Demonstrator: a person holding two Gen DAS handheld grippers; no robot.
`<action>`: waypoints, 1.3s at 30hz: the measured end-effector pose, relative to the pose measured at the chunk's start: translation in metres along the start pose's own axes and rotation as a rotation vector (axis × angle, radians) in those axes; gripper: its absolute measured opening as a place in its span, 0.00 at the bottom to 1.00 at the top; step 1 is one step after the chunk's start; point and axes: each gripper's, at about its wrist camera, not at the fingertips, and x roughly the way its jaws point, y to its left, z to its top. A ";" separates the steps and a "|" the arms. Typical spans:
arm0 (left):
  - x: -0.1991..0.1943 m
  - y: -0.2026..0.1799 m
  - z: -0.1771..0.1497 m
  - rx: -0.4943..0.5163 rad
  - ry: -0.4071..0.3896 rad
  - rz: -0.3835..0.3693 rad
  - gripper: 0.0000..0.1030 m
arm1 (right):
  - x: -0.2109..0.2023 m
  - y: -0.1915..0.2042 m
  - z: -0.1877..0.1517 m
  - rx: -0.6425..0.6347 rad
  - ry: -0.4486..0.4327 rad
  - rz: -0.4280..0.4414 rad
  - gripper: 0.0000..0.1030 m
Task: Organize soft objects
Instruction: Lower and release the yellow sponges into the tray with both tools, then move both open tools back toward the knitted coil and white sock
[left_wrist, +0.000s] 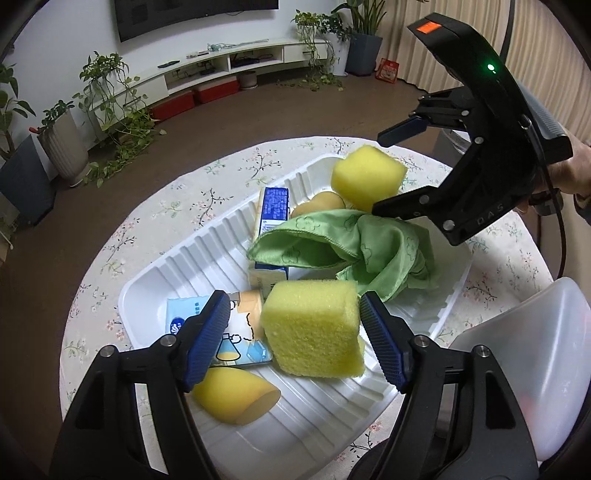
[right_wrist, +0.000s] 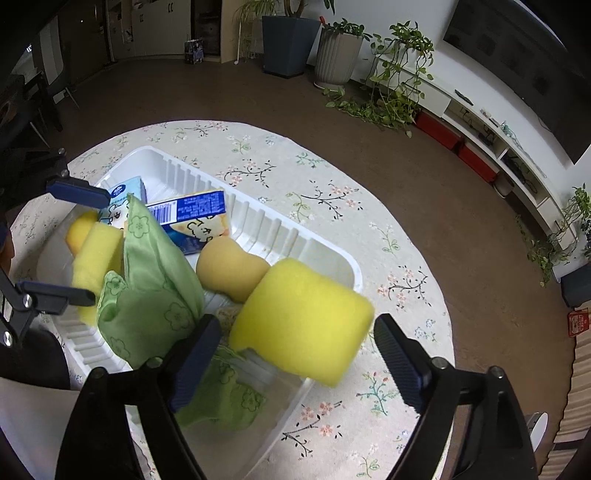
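My round table (left_wrist: 155, 218) with its flowered cloth carries a white ribbed tray (left_wrist: 207, 258). In the tray lie a crumpled green cloth (left_wrist: 369, 243), two yellow sponges and some small cartons. My left gripper (left_wrist: 291, 339) stands released, the near sponge (left_wrist: 314, 328) between its pads but not pressed. My right gripper (right_wrist: 295, 354) is released too, the far sponge (right_wrist: 303, 317) blurred between its spread fingers over the tray's end.
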 end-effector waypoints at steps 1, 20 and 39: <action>-0.001 0.001 -0.001 -0.001 -0.001 0.003 0.69 | -0.002 -0.001 -0.001 0.000 -0.001 -0.003 0.86; -0.075 0.003 -0.021 -0.089 -0.118 0.029 0.82 | -0.077 -0.029 -0.051 0.133 -0.099 -0.012 0.95; -0.178 -0.041 -0.126 -0.268 -0.270 0.096 1.00 | -0.163 0.000 -0.211 0.365 -0.236 0.032 1.00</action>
